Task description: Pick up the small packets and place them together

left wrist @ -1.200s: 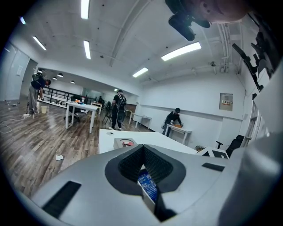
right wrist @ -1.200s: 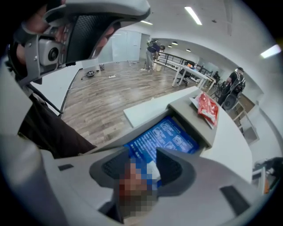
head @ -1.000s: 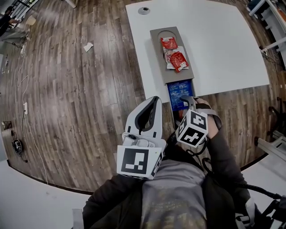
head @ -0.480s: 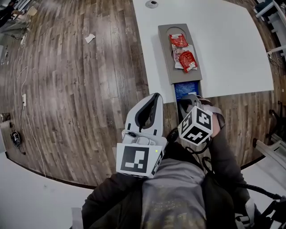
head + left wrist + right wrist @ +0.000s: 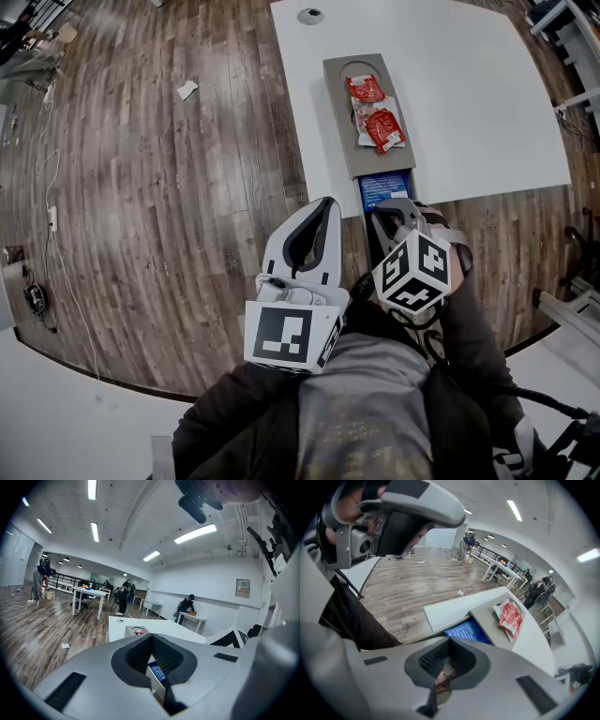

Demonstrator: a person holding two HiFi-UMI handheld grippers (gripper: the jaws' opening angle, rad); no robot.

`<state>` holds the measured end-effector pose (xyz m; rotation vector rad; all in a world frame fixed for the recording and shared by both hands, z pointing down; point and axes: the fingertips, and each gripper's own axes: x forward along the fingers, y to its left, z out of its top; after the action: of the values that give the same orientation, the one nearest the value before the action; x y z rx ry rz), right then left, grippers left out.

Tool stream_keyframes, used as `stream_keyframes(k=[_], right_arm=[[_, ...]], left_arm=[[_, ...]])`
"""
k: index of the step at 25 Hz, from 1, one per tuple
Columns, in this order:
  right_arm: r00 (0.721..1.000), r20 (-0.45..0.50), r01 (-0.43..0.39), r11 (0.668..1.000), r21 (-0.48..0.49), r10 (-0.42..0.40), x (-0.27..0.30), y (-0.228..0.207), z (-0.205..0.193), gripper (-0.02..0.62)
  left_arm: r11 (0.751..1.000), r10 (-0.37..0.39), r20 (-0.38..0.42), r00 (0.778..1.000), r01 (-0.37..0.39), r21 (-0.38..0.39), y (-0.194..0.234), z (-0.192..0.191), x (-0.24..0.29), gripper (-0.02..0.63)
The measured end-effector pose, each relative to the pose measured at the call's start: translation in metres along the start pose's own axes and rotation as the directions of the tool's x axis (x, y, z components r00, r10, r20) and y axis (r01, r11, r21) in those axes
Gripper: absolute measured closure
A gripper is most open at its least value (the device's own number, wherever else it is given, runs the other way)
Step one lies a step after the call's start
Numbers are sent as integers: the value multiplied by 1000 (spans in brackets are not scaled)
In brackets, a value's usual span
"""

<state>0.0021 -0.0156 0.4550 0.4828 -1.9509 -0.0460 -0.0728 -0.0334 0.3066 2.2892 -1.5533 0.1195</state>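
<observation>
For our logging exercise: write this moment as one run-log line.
left hand-held gripper: shut | right hand-held gripper: shut, at table edge | red packets: on grey tray

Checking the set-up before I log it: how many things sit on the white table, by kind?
Red packets: 2
Whitish piece among them, kind unclear: 1
Grey tray: 1
Blue printed item at the tray's near end: 1
Round grey cap: 1
Total: 6
</observation>
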Motion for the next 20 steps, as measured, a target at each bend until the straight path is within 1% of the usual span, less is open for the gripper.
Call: stream_keyframes(k=[2,4,5,7,12,13,16,20], right_arm=[[997,21,79,996,-31,-78,-5,-7,4,585],[987,24,158,985,-73,-157,-7,-14,5,499],[984,22,181,979,-91,-179,-7,-15,4,463],[981,13,194,974,-113,-194,-4,-16,3,449],[978,-35,197,963,-182,-207,6,-12,0,453],[978,-37,196,963,-183,-206,7,-11,0,466],[980,-30,191,967,-171,-199,6,-5,3,579],[976,-15,211,966,-150,-215,-3,-4,6,591]], left_arm=[[1000,-5,0,1000,5,2,-3,1,0,606],[1000,-12,1,1000,12,3,-5,1,0,605],[1000,-15,1,1000,15,4,-6,0,0,604],[1000,-18,0,1000,18,4,-7,0,0,606],[1000,-13,6,1000,13,3,-3,1,-1,606],[1000,-11,7,1000,11,2,-1,1,-2,605],[1000,-6,9,1000,6,-2,4,2,-4,604],[1000,-20,4,1000,20,0,1,1,-6,604]])
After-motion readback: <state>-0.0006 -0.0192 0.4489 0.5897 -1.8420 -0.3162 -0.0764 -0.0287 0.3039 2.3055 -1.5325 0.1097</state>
